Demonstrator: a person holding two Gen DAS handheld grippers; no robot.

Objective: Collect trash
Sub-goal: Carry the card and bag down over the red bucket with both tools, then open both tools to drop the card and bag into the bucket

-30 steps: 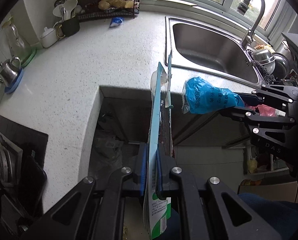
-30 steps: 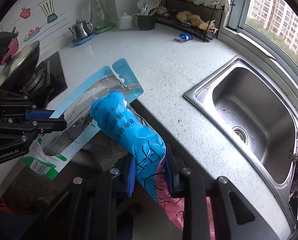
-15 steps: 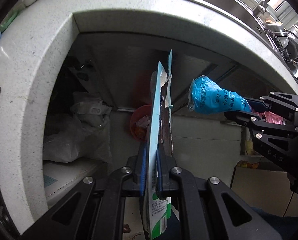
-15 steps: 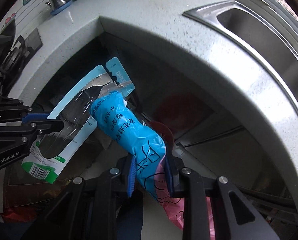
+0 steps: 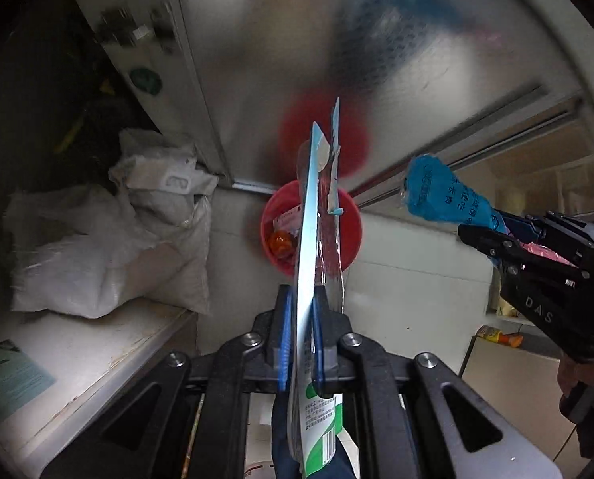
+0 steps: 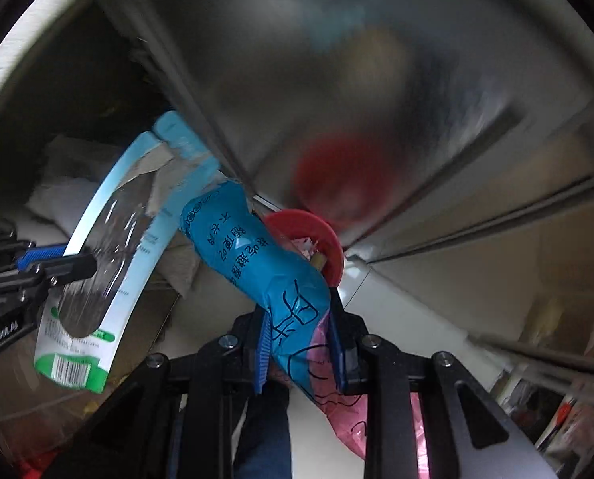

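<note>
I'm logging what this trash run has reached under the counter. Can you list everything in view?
Blister-pack card: 1, light blue and white with green foot, clamped edge-on in the left gripper.
Plastic bag roll: 1, blue with print, pink plastic trailing behind, clamped in the right gripper.
Trash bin: 1, red, round, on the floor ahead, wrappers inside.
Sacks: 2 or so, white, piled on a low white shelf at left.
Cabinet door: 1, brushed metal, behind the bin, reflecting its red.
Left gripper: 1, black with blue pads, jaws shut on the card.
Right gripper: 1, black with blue pads, jaws shut on the roll.
</note>
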